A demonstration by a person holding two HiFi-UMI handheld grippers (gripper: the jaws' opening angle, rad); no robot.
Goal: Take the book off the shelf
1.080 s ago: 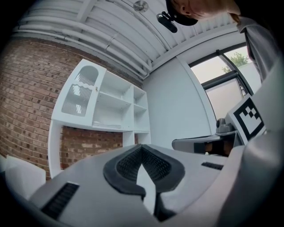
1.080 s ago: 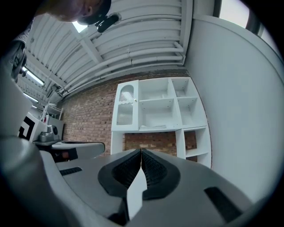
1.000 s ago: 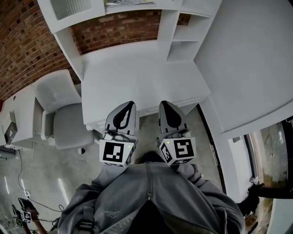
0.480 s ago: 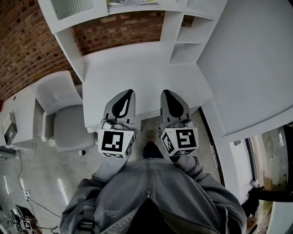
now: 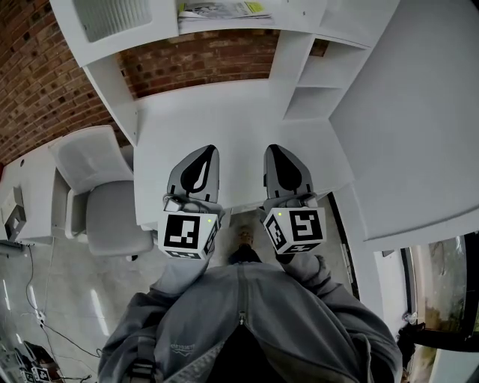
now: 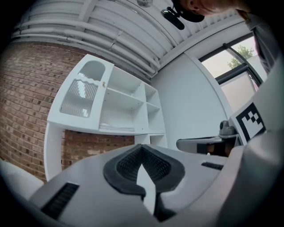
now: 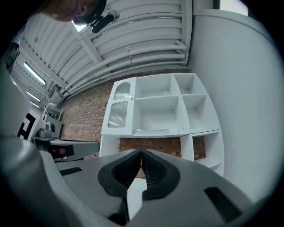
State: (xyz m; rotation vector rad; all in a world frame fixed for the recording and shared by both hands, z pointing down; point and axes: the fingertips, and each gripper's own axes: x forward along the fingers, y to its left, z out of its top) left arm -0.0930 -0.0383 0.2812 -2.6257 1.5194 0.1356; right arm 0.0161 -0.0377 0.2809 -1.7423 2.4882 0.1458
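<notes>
Here, a brick wall (image 5: pixel 45 75) fills the back of the head view, and against it stands a white shelf (image 5: pixel 296 52) unit of open compartments built over a white desk (image 5: pixel 224 112). A pale chair (image 5: pixel 105 206) sits to the left of the desk. At the bottom of the view is the person's grey hoodie (image 5: pixel 247 322), both sleeves reaching forward. The left gripper (image 5: pixel 203 152) and right gripper (image 5: pixel 274 152) are held side by side, level, pointing at the shelf, their tips over the front part of the desk. Each gripper's own view shows its two dark ribbed pads pressed together with nothing between them. The book (image 5: pixel 221 9) lies flat on the lowest board of the wide middle compartment, above the desk and well apart from both grippers; the right gripper view shows it as a thin pale slab (image 7: pixel 151 131) straight beyond the closed tips. Compared with a second ago, the person has stepped closer: both grippers have advanced further over the desk, and more of the shelf with the book has come into view. The approach looks underway; a gripper would need to open before it can take the book.
</notes>
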